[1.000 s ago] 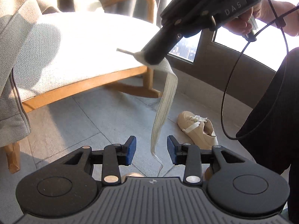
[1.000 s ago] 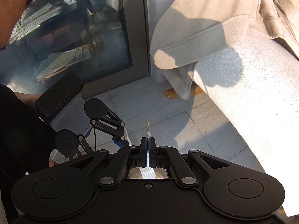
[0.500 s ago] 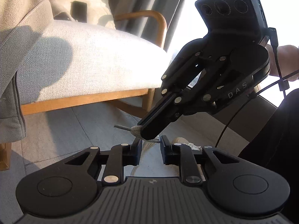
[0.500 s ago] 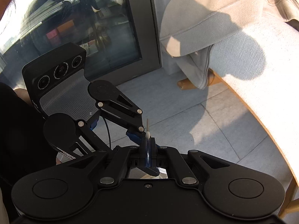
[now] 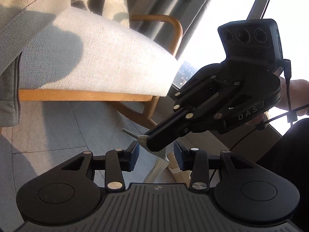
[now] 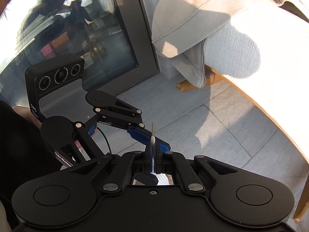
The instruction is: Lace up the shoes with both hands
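Observation:
My right gripper (image 5: pixel 152 144) reaches in from the right, shut on the end of a flat cream shoelace (image 5: pixel 158 166). The lace's thin aglet (image 5: pixel 127 132) sticks out past its tips. The lace hangs down between the blue pads of my left gripper (image 5: pixel 156 154), whose jaws are closing with a gap still on both sides. A beige shoe (image 5: pixel 178 173) shows partly behind those fingers on the floor. In the right wrist view the right gripper (image 6: pixel 153 147) pinches the lace, the aglet (image 6: pixel 153 130) stands up, and one of the left gripper's blue fingers (image 6: pixel 143 136) lies just beside it.
A wooden armchair with a cream cushion (image 5: pixel 87 58) fills the left, a grey garment (image 5: pixel 7 96) draped over it and a phone (image 5: pixel 95 2) on the seat. A window frame (image 6: pixel 143 34) and grey floor tiles (image 6: pixel 222 131) lie beyond. A black cable (image 5: pixel 287 100) and the person's dark-clothed leg (image 5: pixel 285 164) are at right.
The right gripper has come down with the lace end from high in the view to between the left gripper's fingers. The left jaws have narrowed around the hanging lace.

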### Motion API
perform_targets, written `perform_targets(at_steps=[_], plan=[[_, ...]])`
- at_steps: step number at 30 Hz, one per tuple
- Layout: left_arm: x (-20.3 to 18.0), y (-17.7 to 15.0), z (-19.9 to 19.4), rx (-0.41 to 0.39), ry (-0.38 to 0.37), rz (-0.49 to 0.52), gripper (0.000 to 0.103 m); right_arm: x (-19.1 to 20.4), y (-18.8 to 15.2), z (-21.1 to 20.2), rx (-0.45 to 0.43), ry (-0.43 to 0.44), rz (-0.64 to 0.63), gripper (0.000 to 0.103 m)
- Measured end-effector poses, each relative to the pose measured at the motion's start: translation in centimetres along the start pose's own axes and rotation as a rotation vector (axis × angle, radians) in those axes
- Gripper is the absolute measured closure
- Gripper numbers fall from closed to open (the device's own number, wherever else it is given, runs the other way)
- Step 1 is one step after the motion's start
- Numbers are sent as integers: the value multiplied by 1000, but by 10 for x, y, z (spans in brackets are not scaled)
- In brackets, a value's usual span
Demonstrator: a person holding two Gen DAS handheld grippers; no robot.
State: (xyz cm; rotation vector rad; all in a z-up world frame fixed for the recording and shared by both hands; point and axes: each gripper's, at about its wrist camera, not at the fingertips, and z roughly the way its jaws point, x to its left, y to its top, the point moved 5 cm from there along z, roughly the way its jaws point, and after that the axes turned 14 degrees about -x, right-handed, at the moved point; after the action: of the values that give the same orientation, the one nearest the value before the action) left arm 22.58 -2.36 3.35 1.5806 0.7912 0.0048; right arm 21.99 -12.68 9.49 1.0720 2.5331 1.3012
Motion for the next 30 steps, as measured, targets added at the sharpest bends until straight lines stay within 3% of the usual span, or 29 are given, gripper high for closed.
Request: perform_targets(at_steps=[5,10,14,16,21,23,26,30], plan=[[-1,-4,-6,10,-6,52,100,-3,-2,-5,-25,-5,31,103],[-2,-7,-11,80,40,130,102,-8,-10,-6,-60,12,69,101],[6,-5,-26,180,134,216,102,-24,-30,-8,-70,3,123,87],[10,1,-34,210,180,240,102,-29,-50,0,-36,5,130,79],[15,24,-59,257,318,297,102,-20,-125,36,154,25,44,77],[13,31,-67,288,364,334,102,-13,-157,54,215,13,-12,72],[9,34,-76,334,415,380,102,-12,-192,76,268,-39,-34,72],[8,39,-83,383,474,423,102,-22,-212,92,286,-86,46,72]])
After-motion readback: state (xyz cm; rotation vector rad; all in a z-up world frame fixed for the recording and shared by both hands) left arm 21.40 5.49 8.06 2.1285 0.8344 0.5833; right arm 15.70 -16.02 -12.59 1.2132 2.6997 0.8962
